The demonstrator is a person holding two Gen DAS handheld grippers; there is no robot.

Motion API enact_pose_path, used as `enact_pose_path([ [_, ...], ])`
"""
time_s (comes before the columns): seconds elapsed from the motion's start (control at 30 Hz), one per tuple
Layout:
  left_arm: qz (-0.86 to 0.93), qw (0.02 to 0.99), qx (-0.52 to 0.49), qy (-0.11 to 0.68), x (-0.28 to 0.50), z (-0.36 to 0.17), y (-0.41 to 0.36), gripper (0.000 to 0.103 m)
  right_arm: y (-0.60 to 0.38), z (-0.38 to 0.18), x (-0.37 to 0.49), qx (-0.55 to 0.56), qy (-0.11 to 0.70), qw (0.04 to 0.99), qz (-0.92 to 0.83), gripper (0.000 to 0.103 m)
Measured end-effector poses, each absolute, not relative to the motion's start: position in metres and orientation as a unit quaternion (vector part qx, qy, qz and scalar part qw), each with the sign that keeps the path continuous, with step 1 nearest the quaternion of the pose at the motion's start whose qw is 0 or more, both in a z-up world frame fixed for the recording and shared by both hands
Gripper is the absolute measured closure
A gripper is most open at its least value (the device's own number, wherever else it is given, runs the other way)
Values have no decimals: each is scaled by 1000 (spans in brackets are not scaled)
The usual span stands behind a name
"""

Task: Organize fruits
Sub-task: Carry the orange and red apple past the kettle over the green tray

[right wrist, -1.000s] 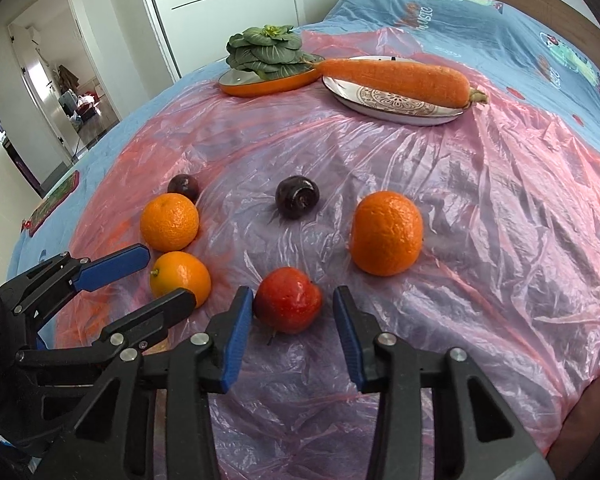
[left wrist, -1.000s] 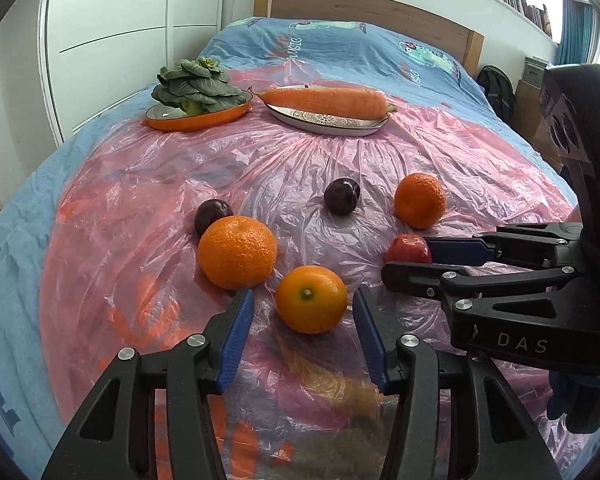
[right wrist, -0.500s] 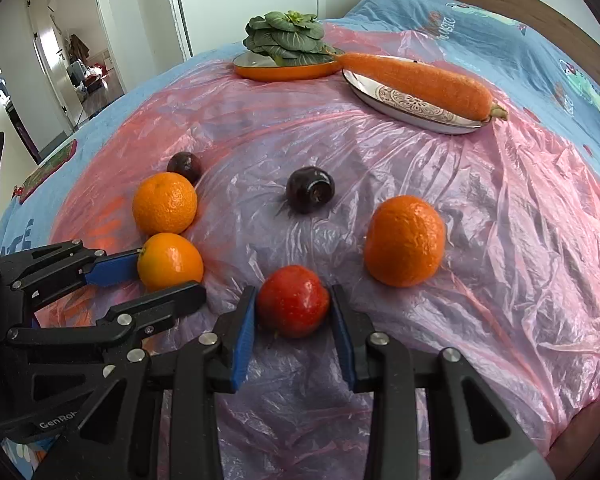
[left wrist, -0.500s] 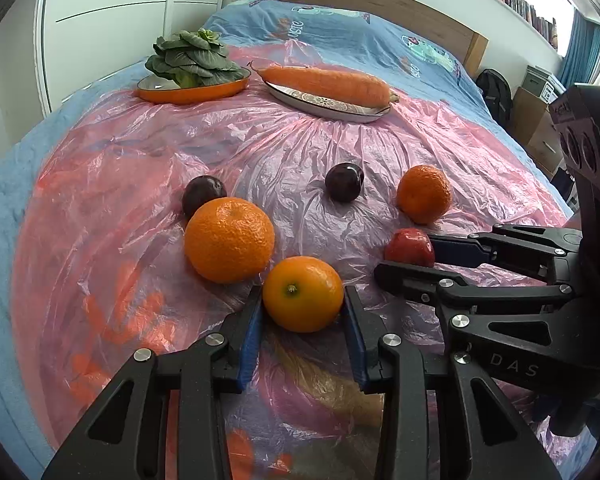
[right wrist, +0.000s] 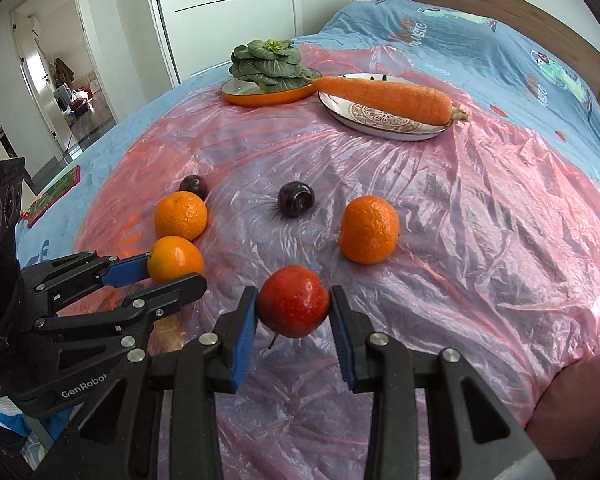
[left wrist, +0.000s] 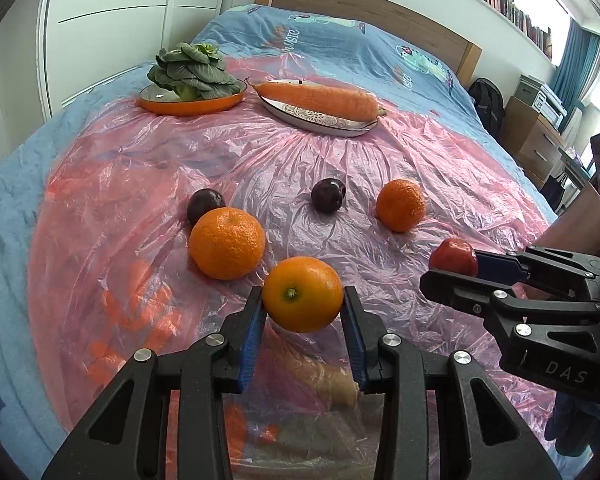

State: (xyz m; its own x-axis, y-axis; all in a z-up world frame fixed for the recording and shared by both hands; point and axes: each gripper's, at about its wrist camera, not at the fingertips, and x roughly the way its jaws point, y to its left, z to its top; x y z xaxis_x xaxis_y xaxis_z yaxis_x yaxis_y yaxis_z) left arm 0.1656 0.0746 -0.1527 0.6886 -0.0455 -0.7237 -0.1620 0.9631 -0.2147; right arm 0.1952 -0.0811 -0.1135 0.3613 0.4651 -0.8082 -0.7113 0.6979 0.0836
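My left gripper (left wrist: 303,306) is shut on a smooth orange (left wrist: 302,293), its blue pads pressing both sides; the same orange (right wrist: 175,258) shows in the right wrist view. My right gripper (right wrist: 294,314) is shut on a red apple (right wrist: 293,301), lifted a little off the sheet; that apple (left wrist: 455,257) appears at the right of the left wrist view. On the pink plastic sheet (left wrist: 120,184) lie two mandarins (left wrist: 227,243) (left wrist: 400,205) and two dark plums (left wrist: 205,203) (left wrist: 328,195).
At the back, an orange dish (left wrist: 188,103) holds a leafy green and a patterned plate (left wrist: 320,120) holds a large carrot (left wrist: 320,95). The sheet covers a blue bed with a wooden headboard (left wrist: 372,12). Furniture stands at the right edge.
Both grippers have shut, the left on the orange and the right on the apple. The apple has risen slightly off the sheet.
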Motion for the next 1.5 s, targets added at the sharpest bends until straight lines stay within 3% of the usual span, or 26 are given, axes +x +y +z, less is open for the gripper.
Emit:
enact_pose_path([
  [0.57, -14, 912, -76, 403, 93, -98, 32, 70, -163, -81, 102, -74, 452, 832, 313, 51],
  [1.5, -260, 872, 23, 414, 71, -48, -214, 70, -440, -51, 44, 38, 419, 902, 94, 51],
])
